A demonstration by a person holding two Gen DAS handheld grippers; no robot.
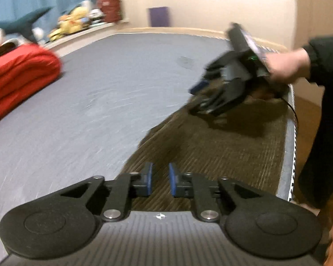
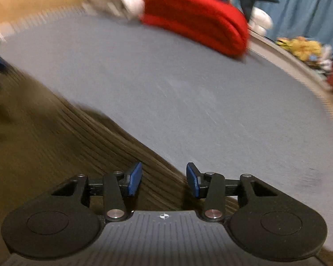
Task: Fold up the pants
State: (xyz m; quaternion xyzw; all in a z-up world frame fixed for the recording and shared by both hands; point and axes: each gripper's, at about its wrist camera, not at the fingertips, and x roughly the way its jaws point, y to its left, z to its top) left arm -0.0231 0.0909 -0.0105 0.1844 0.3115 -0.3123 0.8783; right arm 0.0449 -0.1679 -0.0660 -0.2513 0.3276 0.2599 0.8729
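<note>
Brown corduroy pants [image 1: 211,146] lie flat along the grey bed's [image 1: 88,102] near edge. Left claw [image 1: 160,180] hovers above them, narrowly parted, gripping nothing; right claw [image 2: 164,178] stands wider apart, empty.

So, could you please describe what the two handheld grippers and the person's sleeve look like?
The left gripper and right gripper match: black linkage arms with silver pivot pins, round black discs at the sides, a ribbed grey body bearing a small white cross mark, and blue pads on the fingers. From the left wrist view, the right gripper carries a black cable. The sleeve is dark.
</note>
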